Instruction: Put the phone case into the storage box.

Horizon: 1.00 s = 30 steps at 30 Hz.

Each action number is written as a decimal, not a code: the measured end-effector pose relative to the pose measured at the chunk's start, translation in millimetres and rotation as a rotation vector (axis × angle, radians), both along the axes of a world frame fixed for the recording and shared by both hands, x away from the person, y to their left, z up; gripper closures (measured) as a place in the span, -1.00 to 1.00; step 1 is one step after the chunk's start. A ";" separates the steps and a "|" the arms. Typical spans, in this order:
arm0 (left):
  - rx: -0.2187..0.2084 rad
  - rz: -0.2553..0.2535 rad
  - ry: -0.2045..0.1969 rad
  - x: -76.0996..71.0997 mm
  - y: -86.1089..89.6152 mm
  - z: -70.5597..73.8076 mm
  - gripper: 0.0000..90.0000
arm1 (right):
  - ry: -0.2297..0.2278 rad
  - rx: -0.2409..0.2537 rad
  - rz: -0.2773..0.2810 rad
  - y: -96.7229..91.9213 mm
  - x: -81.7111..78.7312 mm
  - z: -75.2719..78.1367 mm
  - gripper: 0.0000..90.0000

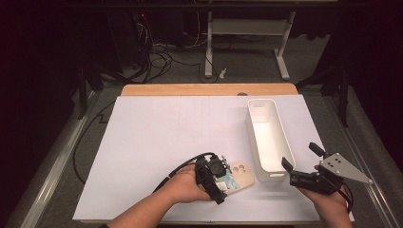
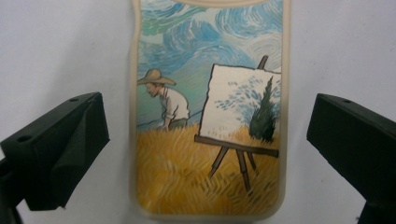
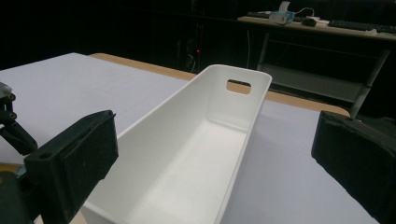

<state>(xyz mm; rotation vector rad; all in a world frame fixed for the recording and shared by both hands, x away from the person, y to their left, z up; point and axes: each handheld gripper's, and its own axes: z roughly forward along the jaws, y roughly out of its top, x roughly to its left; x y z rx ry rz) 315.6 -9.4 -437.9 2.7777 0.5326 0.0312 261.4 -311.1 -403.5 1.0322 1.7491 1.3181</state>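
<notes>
White sheet (image 1: 166,137) covers the wooden table (image 1: 209,89); dark room behind, cables on the floor (image 1: 157,59), a white desk frame (image 1: 247,28) beyond.

Left gripper (image 1: 215,183) points down over the phone case (image 1: 239,177), jaws spread, one on each long side, neither touching it. Case lies flat, painted side up, just beside the near end of the white bin (image 1: 268,137). Its near end is hidden under the gripper.

Right gripper (image 1: 304,164) is spread wide, aimed along the bin, gripping nothing. Bin's near end is cut off in the right gripper view.
</notes>
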 end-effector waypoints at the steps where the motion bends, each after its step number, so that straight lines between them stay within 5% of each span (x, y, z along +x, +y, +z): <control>1: 0.010 -0.003 0.003 0.5 -2.7 -1.4 -1.00 | -0.001 0.000 0.000 -0.1 0.0 0.1 -0.98; 13: 0.082 0.005 0.004 4.3 -17.3 -12.3 -1.00 | -0.001 0.003 0.000 -0.5 0.0 0.0 -0.98; 30: 0.093 0.008 0.053 10.8 -21.6 -13.6 -0.98 | 0.000 0.003 0.003 0.1 0.5 -0.4 -0.98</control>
